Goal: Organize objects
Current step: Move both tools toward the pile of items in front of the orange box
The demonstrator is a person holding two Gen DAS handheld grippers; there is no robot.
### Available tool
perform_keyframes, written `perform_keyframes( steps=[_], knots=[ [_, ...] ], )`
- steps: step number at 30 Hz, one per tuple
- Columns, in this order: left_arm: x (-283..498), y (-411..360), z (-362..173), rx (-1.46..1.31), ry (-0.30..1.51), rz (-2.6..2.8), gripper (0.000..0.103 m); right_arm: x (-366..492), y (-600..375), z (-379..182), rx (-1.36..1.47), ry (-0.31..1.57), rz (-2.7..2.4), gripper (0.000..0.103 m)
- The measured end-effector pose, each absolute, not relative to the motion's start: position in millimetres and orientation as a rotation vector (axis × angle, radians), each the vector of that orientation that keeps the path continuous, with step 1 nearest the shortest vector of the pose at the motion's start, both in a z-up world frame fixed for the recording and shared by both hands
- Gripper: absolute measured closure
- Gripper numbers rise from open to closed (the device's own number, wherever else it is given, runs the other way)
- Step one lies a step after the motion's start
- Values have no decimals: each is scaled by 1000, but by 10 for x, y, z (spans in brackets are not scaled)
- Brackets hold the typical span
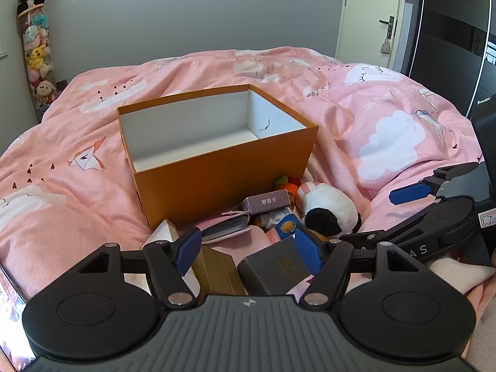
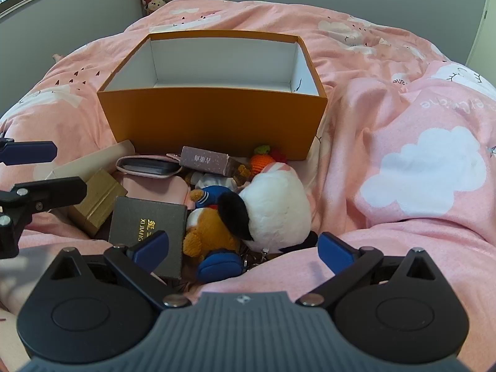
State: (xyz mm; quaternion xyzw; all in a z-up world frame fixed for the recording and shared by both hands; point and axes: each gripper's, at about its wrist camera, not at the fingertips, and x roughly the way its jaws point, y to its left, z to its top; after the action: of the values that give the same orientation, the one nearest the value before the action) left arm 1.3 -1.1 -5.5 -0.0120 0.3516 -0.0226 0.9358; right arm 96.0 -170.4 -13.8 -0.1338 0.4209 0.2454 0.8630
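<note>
An open orange box (image 1: 223,179) (image 2: 214,117) with a bare white inside stands on the pink quilt. A heap lies against its near wall: a panda plush (image 2: 276,207) (image 1: 328,207), a brown bear toy (image 2: 210,232), a black box with gold lettering (image 2: 145,223) (image 1: 276,266), a gold box (image 2: 99,198) (image 1: 217,266), a purple carton (image 2: 204,159) (image 1: 268,201), a pink card wallet (image 2: 148,167) (image 1: 226,226) and a crocheted carrot (image 2: 262,161). My left gripper (image 1: 247,248) (image 2: 40,170) hovers open over the gold and black boxes. My right gripper (image 2: 244,251) (image 1: 387,214) is open wide, just short of the bear and panda, holding nothing.
A white carton (image 2: 83,162) (image 1: 162,231) lies at the heap's left. The quilt (image 2: 403,155) bulges up in folds on the right of the heap. A tall tube of plush toys (image 1: 37,52) stands in the far corner, and a door (image 1: 369,15) is at the back right.
</note>
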Motion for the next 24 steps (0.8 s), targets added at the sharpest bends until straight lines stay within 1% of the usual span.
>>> perform_keyframes(
  steps=[23,24],
  knots=[
    [38,-13,-86,-30,746,-65,23,959,-1685,-176,-279,891,519,1],
    [37,2,-83,-34,746,-65,25,961,-1681,-178,-280,892,521,1]
  ],
)
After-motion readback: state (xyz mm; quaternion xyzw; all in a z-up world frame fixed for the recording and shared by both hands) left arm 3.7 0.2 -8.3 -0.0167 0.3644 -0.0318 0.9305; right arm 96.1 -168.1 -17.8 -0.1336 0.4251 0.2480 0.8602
